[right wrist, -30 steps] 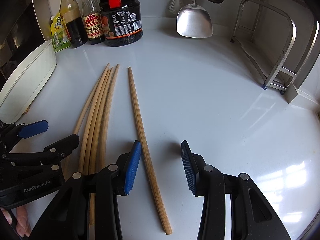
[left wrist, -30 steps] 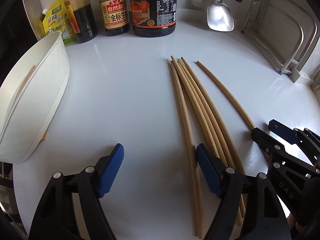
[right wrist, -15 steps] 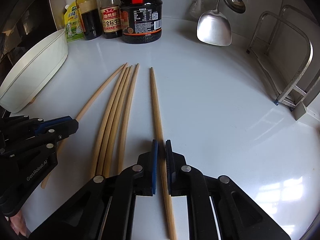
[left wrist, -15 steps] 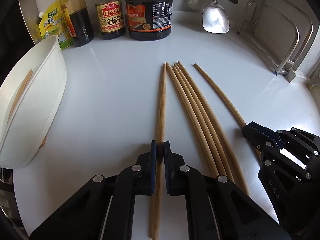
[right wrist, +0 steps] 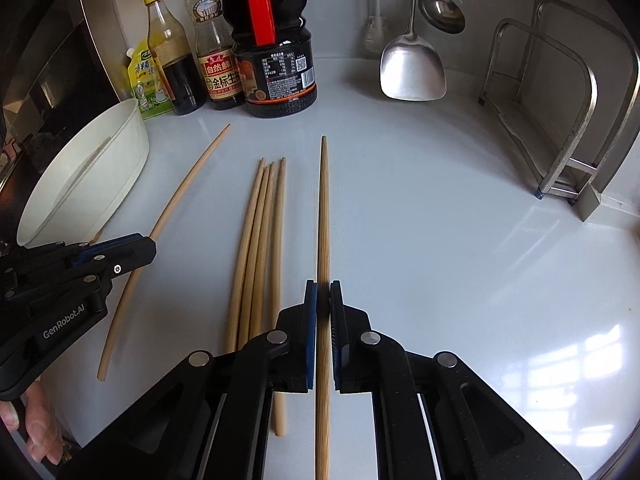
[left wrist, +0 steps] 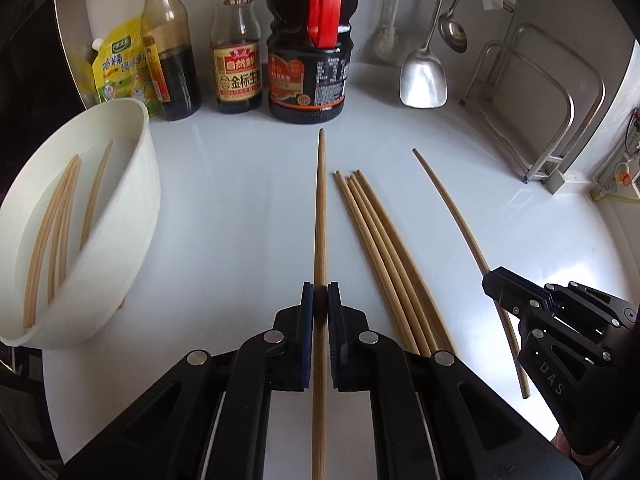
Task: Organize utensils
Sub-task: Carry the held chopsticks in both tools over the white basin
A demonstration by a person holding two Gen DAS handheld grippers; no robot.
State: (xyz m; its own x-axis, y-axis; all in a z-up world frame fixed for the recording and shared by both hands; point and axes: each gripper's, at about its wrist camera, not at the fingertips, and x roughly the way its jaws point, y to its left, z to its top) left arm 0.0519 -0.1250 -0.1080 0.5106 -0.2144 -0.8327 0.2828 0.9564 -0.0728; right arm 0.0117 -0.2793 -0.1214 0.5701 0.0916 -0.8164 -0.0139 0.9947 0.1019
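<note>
My left gripper (left wrist: 319,294) is shut on one wooden chopstick (left wrist: 320,208) and holds it lifted above the white counter. My right gripper (right wrist: 323,292) is shut on another chopstick (right wrist: 323,208), also lifted. A bundle of several chopsticks (left wrist: 376,248) lies on the counter between the two grippers, also seen in the right wrist view (right wrist: 260,232). A white bowl (left wrist: 132,184) at the left holds several chopsticks (left wrist: 56,232). The right gripper (left wrist: 490,280) with its chopstick (left wrist: 452,204) shows in the left wrist view, and the left gripper (right wrist: 148,246) with its chopstick (right wrist: 188,180) in the right.
Sauce bottles (left wrist: 240,60) and a dark jug (left wrist: 310,52) stand along the back wall beside a yellow pouch (left wrist: 116,64). A metal spatula (left wrist: 424,80) and ladle (left wrist: 452,32) hang at the back. A steel rack (right wrist: 560,120) stands at the right.
Both grippers closed, each on one chopstick, and have lifted them off the counter. The remaining bundle stays on the counter.
</note>
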